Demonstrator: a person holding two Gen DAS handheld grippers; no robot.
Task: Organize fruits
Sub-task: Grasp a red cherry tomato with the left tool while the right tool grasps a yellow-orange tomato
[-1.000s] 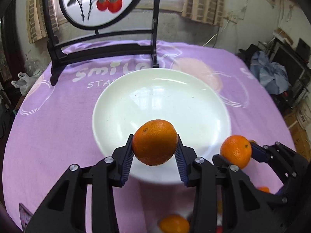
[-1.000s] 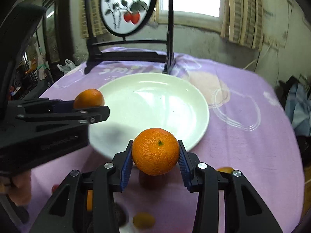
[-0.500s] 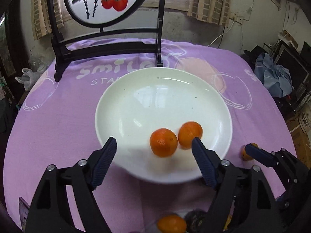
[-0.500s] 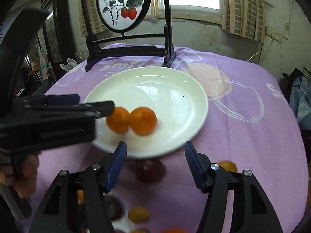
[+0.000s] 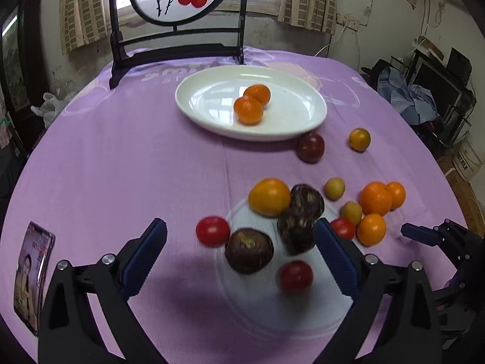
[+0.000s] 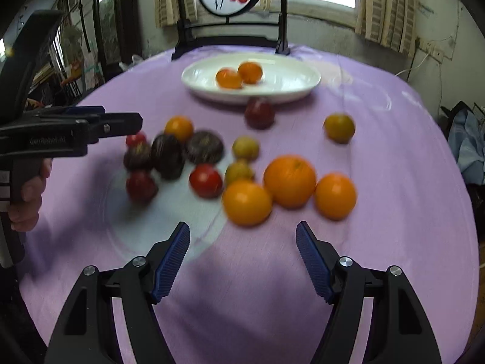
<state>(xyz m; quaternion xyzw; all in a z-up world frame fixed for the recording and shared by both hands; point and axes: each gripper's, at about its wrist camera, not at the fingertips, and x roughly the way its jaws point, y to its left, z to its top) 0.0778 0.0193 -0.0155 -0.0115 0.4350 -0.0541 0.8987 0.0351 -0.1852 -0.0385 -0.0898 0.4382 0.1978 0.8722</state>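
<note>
My left gripper (image 5: 239,254) jaws opening wide, nothing pinched. Dark brown fruit (image 5: 249,254) sits right between its tips, on table (image 5: 121,166).
My right gripper (image 6: 242,257) jaws opening too, empty. Three oranges (image 6: 289,181) lie just ahead of it, nearest one (image 6: 247,202) a bit left of middle.
White plate (image 5: 303,121) far ahead, two oranges (image 5: 248,109) inside, touching.
Right hand nearer to oranges, left hand nearer to dark fruits.

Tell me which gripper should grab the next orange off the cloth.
Right. The right gripper, jaws opening and empty, points at the three oranges; the left gripper faces the dark fruits instead.
</note>
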